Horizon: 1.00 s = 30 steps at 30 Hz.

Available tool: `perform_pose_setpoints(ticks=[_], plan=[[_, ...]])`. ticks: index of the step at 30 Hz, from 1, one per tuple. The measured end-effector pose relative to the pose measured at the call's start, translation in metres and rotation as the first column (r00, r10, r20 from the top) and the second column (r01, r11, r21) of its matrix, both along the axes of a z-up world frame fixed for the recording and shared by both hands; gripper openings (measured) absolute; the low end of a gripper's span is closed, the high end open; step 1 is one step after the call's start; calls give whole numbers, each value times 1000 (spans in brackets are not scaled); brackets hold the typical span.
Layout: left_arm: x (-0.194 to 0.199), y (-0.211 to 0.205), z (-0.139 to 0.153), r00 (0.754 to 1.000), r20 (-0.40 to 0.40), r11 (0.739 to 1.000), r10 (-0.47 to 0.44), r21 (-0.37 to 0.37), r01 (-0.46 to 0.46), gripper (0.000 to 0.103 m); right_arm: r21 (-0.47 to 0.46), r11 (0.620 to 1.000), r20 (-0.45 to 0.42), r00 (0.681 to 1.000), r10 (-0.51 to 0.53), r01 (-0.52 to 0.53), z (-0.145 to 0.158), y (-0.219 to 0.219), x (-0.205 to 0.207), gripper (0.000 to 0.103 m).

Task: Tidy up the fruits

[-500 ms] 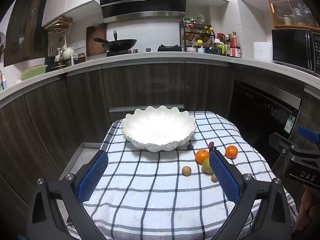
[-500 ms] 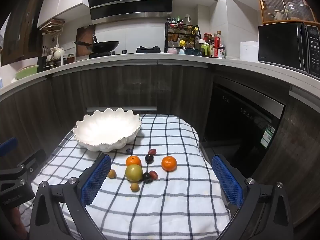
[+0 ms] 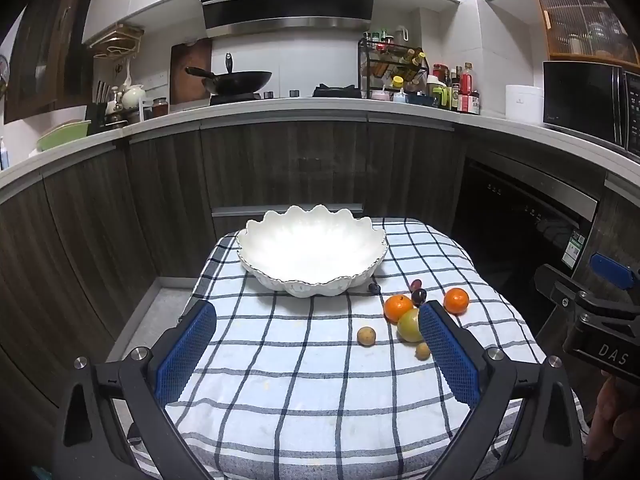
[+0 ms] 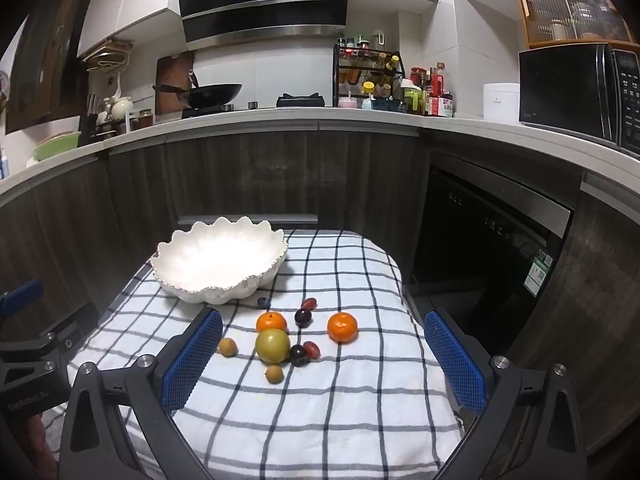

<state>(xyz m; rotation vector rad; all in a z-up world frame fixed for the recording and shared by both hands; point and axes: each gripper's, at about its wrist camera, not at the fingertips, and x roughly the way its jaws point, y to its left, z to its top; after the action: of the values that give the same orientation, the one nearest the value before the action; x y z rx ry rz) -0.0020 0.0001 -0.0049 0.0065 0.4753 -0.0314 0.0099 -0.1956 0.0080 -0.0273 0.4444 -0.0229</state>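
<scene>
From the left wrist, the left gripper [image 3: 316, 322] hangs above the near part of a bench covered in a blue-and-white checked cloth [image 3: 288, 392], its blue pads spread wide with nothing between them. A white bowl [image 3: 312, 254] with a scalloped rim sits empty at the far end of the cloth. The fruit lies loose on the cloth, to the right of the bowl and nearer: two oranges [image 3: 398, 307], well apart from each other, a yellow-green round fruit [image 3: 408, 326] touching the nearer orange and partly hidden behind the right pad, two small tan fruits [image 3: 366, 336], and a few dark plum-like ones [image 3: 418, 296] behind. A small dark berry [image 3: 374, 288] rests just beside the bowl's edge. The right gripper's body shows at the right margin.

From the right wrist, the right gripper [image 4: 322, 332] is likewise fully spread and holds nothing. The cluster sits between its pads: the yellow-green fruit [image 4: 273, 345] in the middle, one orange [image 4: 271, 321] touching it behind, the other orange [image 4: 342, 327] off to the right, dark and reddish small fruits [image 4: 304, 352] beside it, and tan ones [image 4: 274, 373] in front and to the left. The bowl [image 4: 220, 264] stands behind on the left.
</scene>
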Motion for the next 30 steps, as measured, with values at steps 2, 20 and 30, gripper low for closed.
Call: perform_pose_setpoints(ticks=[2, 20, 30], plan=[[1, 3, 1, 1000, 0, 1000, -1, -3, 1, 103, 2, 1000, -6, 1000, 6, -6, -1, -1, 2, 102], [0, 3, 2, 1000, 0, 1000, 0, -5, 0, 103, 7, 1000, -1, 1000, 1, -1, -1, -2, 1, 102], [-1, 3, 1, 1000, -2, 1000, -4, -6, 4, 103, 16, 1000, -10, 1000, 0, 0, -1, -4, 1, 102]])
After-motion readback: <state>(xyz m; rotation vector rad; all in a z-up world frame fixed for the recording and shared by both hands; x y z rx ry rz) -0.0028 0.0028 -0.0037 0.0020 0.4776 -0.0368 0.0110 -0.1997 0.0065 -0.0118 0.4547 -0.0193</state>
